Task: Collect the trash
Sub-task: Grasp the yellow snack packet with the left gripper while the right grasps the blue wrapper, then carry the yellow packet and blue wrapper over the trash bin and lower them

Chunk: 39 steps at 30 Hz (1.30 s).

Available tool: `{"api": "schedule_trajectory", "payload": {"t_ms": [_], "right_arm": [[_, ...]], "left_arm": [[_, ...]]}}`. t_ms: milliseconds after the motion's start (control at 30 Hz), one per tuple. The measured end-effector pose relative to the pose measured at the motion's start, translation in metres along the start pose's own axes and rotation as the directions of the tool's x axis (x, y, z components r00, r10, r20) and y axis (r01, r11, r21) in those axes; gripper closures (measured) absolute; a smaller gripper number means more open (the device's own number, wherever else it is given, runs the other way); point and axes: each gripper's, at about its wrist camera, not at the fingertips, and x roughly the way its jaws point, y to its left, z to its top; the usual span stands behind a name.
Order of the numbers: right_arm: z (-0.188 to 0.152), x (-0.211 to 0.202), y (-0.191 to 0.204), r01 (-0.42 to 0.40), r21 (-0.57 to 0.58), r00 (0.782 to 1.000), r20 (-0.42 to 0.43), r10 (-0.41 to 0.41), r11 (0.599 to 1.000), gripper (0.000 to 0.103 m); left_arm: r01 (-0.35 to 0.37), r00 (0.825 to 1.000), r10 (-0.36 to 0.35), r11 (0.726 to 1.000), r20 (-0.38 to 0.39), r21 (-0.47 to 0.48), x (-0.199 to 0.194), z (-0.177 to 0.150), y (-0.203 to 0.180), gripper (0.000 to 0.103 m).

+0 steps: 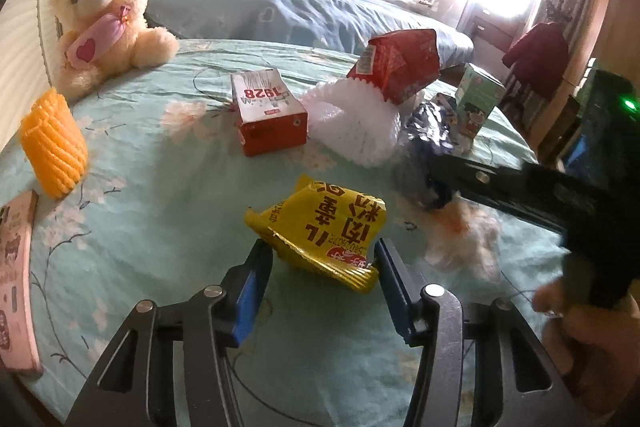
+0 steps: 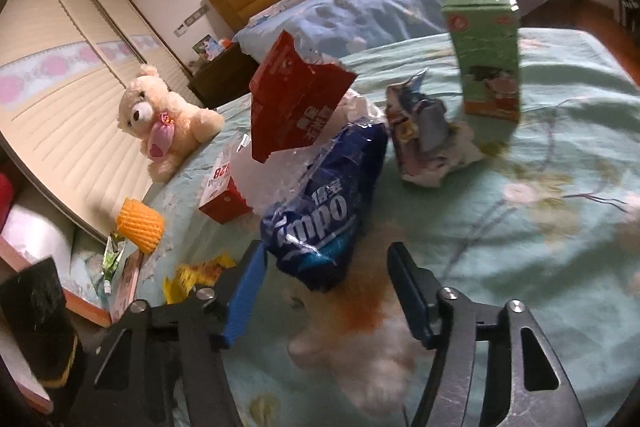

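Observation:
On the green floral bedspread (image 1: 160,227) lies a yellow snack wrapper (image 1: 320,223). My left gripper (image 1: 320,255) is open and straddles its near end, a pad beside each edge. A blue tissue-pack wrapper (image 2: 320,219) sits between the fingers of my right gripper (image 2: 328,263), which is open; the left pad touches the pack and the right finger (image 2: 408,279) stands apart from it. Just below the pack lies a crumpled white tissue (image 2: 360,331) with an orange stain. In the left wrist view the right gripper (image 1: 434,187) reaches in from the right to the blue wrapper (image 1: 428,131).
More litter lies behind: a red snack bag (image 1: 396,63) on white foam netting (image 1: 352,123), a red-and-white box (image 1: 268,111), a green carton (image 2: 488,59), a crumpled printed wrapper (image 2: 424,139) and orange foam netting (image 1: 54,143). A teddy bear (image 1: 100,15) and a pink book (image 1: 16,287) sit at the left.

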Motion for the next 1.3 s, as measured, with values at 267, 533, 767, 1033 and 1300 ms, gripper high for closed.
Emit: {"api": "schedule_trajectory", "payload": {"t_ms": [267,533,767,1033,1300], "right_arm": [[-0.005,-0.003,0.006,-0.027,-0.033,1.0,-0.014,0.026,0.999,0.066],[-0.024,-0.046,-0.008,-0.027,-0.024,0.999,0.019,0.027,0.999,0.066],[-0.035,-0.09,-0.038,0.017,0.032,0.997,0.079,-0.019,0.999,0.066],[-0.047,-0.122,-0.074,0.072,0.103,0.99,0.115,-0.083,0.992,0.066],[-0.059,-0.156,-0.107,0.151,0.148,0.972,0.158,-0.174,0.977,0.066]], "left_arm": [[0.029,1.0,-0.029,1.0,-0.004,-0.012,-0.001,0.002,0.001,0.06],[0.069,0.998,-0.07,0.997,0.006,0.033,-0.008,0.001,-0.024,0.06],[0.117,0.993,-0.116,0.99,-0.014,0.084,-0.004,-0.002,-0.055,0.06],[0.161,0.987,-0.158,0.977,-0.029,0.142,0.003,0.001,-0.089,0.06],[0.198,0.98,-0.193,0.961,-0.043,0.192,0.013,0.003,-0.123,0.06]]}}
